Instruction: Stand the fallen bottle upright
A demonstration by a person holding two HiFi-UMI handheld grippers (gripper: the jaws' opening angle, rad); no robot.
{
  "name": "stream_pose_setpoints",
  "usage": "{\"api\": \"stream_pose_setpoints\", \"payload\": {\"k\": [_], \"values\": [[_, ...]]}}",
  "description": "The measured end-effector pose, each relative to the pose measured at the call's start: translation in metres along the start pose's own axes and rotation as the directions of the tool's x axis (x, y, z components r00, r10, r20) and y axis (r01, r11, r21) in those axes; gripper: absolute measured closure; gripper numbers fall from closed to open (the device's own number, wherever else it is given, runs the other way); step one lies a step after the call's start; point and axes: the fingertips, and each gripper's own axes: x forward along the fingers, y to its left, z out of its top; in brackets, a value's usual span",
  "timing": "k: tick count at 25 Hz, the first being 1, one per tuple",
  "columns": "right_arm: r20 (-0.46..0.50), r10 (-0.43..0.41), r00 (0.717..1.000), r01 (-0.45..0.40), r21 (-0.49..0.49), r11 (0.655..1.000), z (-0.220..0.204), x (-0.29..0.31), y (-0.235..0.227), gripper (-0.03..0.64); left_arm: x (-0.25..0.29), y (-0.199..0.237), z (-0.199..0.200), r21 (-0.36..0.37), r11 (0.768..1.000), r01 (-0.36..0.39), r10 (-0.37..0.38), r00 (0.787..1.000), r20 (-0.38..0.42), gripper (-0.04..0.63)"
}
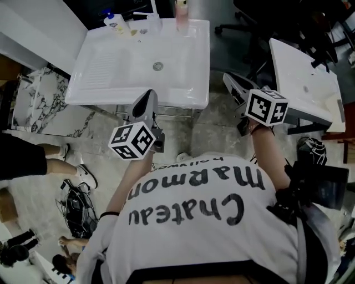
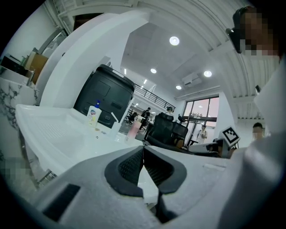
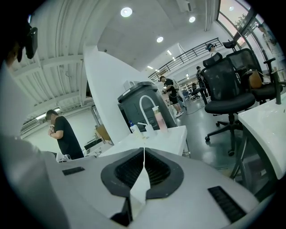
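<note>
White sink point(image 1: 111, 72) had three things lined up on its back rim: a white bottle with a blue cap point(image 1: 116, 23), a clear pump dispenser point(image 1: 153, 22) and a pink bottle point(image 1: 181, 16). Honestly none of them looked tipped over to me, so I'd guess the standing-up part was done, or the fallen one just wasn't in shot. Left gripper point(image 2: 143, 148) and right gripper point(image 3: 144, 151) were both clenched on nothing, hovering short of the sink's front edge, well apart from the bottles.
</note>
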Motion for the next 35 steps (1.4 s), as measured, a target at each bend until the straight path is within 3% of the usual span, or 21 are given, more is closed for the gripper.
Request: {"api": "stream_pose_setpoints", "payload": {"k": [10,19,35], "values": [[-0.061,0.045,0.997,-0.047,-0.035,0.998,-0.005,-0.018,-0.025,0.600,-0.019,-0.014,-0.032,-0.072,0.989,-0.133,0.132,0.991,-0.015,0.580],[-0.097,0.052,0.994,-0.054,-0.013,0.998,-0.021,-0.041,-0.054,0.603,-0.029,-0.040,-0.065,-0.075,0.980,-0.182,0.178,0.983,-0.053,0.580],[-0.099,0.095,0.991,-0.099,-0.035,0.994,-0.019,-0.059,-0.056,0.603,-0.047,-0.061,-0.074,-0.104,0.969,-0.225,0.226,0.974,-0.010,0.580]]}}
